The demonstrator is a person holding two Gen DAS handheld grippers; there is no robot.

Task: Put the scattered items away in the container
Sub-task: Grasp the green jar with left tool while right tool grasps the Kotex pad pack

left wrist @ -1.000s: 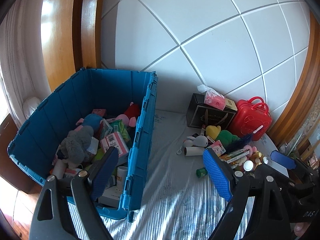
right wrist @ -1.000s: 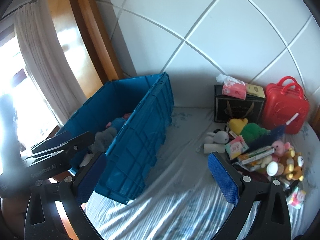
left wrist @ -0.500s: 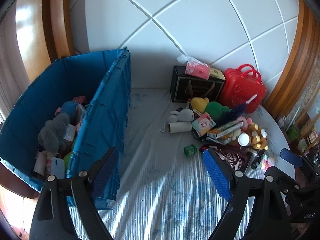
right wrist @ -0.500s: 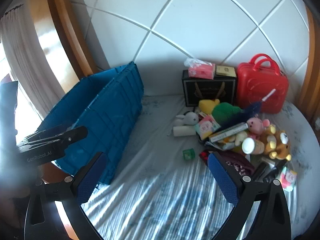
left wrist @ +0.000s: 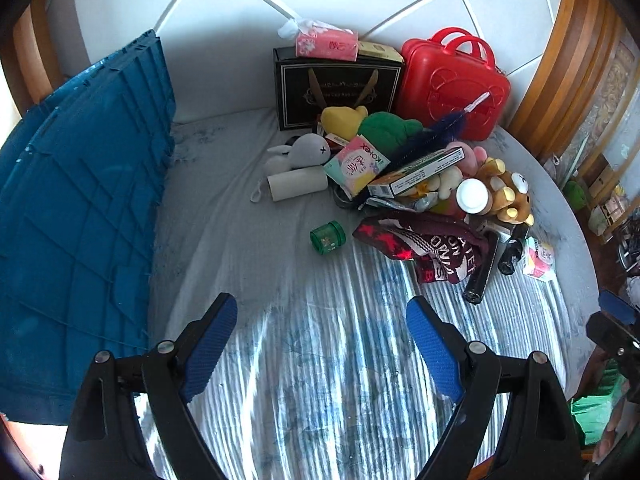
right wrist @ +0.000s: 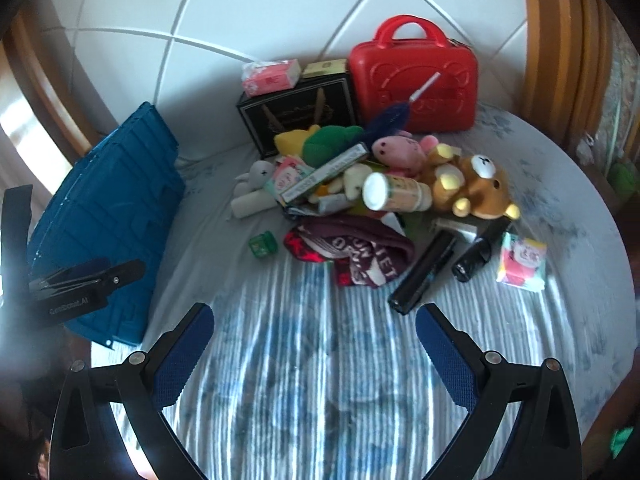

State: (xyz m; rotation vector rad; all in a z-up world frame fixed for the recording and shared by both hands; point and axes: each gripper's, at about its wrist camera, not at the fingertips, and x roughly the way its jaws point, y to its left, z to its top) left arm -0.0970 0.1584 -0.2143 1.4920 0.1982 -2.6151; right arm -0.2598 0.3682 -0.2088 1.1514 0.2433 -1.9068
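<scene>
left gripper (left wrist: pixel 322 350): jaws wide apart, nothing between them, pointed down at the bedsheet (left wrist: pixel 320 380); judged positioned for a fresh pick.
right gripper (right wrist: pixel 314 354): jaws wide, empty.
scattered pile (right wrist: pixel 360 184): ahead of both sets of fingers, well apart from them.
green jar (left wrist: pixel 328 237): nearest loose item ahead of the left fingers.
blue crate (left wrist: pixel 80 208): left of the left fingers; interior hidden, contents cannot be told.
black tube (right wrist: pixel 424 276): just ahead of the right-hand finger.
</scene>
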